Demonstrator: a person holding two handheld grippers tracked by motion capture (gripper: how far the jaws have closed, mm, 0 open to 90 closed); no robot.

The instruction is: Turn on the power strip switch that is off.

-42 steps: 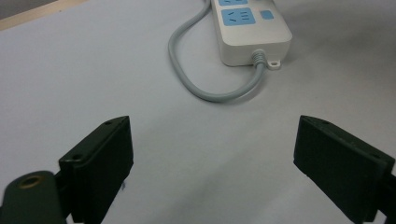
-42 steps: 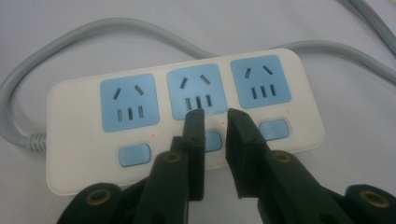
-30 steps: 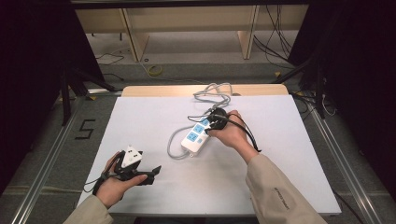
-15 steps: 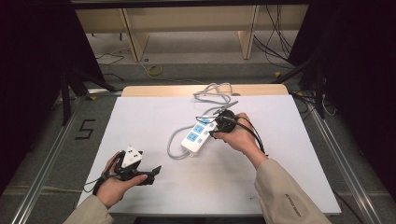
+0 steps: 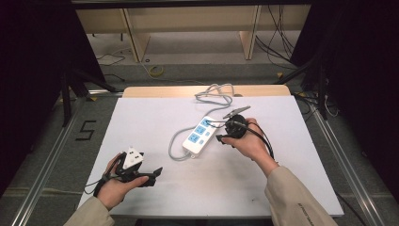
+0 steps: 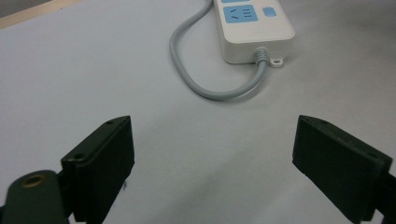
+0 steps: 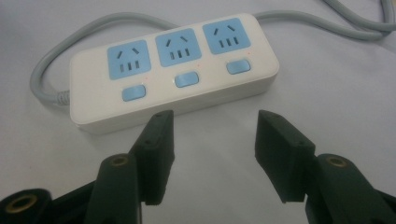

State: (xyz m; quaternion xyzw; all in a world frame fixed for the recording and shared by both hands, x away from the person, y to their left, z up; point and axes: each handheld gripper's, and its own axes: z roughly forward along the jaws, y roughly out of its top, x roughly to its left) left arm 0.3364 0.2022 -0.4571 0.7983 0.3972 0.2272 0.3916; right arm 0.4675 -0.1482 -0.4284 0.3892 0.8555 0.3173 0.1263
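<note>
A white power strip with three blue sockets and three blue switches lies mid-table; it fills the upper part of the right gripper view as the strip. Its grey cable loops off the far edge, and another loop curls from its near end. My right gripper is open just right of the strip, jaws apart with nothing between them. My left gripper rests at the near left of the table, wide open and empty, pointing toward the strip's near end.
The table top is a white board with a wooden strip along its far edge. Wooden shelving and loose cables stand on the floor beyond. Metal rails run along both table sides.
My right gripper has shifted slightly along the strip's right side. The left gripper has stayed in place.
</note>
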